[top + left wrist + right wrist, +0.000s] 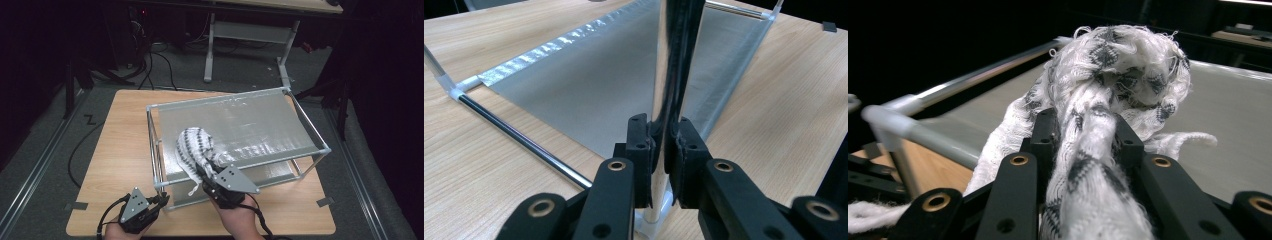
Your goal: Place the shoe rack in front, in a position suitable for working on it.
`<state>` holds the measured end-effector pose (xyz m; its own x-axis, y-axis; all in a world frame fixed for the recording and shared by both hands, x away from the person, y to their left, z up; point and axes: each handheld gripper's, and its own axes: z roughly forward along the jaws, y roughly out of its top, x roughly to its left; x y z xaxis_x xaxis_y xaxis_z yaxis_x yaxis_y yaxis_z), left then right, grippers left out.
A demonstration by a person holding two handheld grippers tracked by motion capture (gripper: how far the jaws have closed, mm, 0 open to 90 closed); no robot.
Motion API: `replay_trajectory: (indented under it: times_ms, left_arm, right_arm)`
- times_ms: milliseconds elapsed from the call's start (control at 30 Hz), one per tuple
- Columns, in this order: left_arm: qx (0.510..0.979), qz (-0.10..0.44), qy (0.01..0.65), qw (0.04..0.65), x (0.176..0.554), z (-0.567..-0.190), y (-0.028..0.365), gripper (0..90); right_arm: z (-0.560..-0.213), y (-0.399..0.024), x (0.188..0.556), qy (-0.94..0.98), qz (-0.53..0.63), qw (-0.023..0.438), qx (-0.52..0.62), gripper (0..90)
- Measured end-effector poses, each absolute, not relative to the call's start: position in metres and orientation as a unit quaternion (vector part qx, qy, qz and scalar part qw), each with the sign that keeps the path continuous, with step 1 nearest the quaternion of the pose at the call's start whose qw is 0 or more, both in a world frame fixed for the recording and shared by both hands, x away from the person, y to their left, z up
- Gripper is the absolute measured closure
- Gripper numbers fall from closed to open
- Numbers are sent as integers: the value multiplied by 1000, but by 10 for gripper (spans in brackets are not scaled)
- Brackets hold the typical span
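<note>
Right gripper (209,172), lower centre, clenches a soft, light, floppy cloth (194,148) by its bunched end; left gripper (161,199) clamps the rack's post (670,75).

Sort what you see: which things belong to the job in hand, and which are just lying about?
In the job:
- white-and-black woven cloth, clamped in the right claw
- grey metal-tube frame with silvery fabric shelf, its corner post clamped by the left claw

Lying about:
- grey tape patches on the wooden table
- white-legged desk behind

1 white-and-black cloth (196,146), 1 metal frame rack (305,120), 2 tools, left (161,200) and right (206,172), 1 wooden table (120,145)
</note>
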<state>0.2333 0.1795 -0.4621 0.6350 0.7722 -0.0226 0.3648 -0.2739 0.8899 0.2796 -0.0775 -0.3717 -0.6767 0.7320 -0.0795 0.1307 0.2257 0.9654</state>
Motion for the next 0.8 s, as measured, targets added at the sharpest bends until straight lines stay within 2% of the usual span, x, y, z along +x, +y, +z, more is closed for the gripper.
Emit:
replay_trajectory:
  times_ms: [433, 633, 800]
  left_arm:
    - [770, 214, 368, 476, 233, -462, 179, 807]
    - [770, 215, 367, 475, 233, -462, 179, 807]
    - [770, 215, 368, 475, 233, -462, 179, 807]
  right_arm:
    - [-370, -37, 265, 747, 567, 236, 253, 713]
    - [-370, -40, 265, 748, 560, 250, 254, 718]
    - [-370, -60, 273, 744, 545, 273, 272, 721]
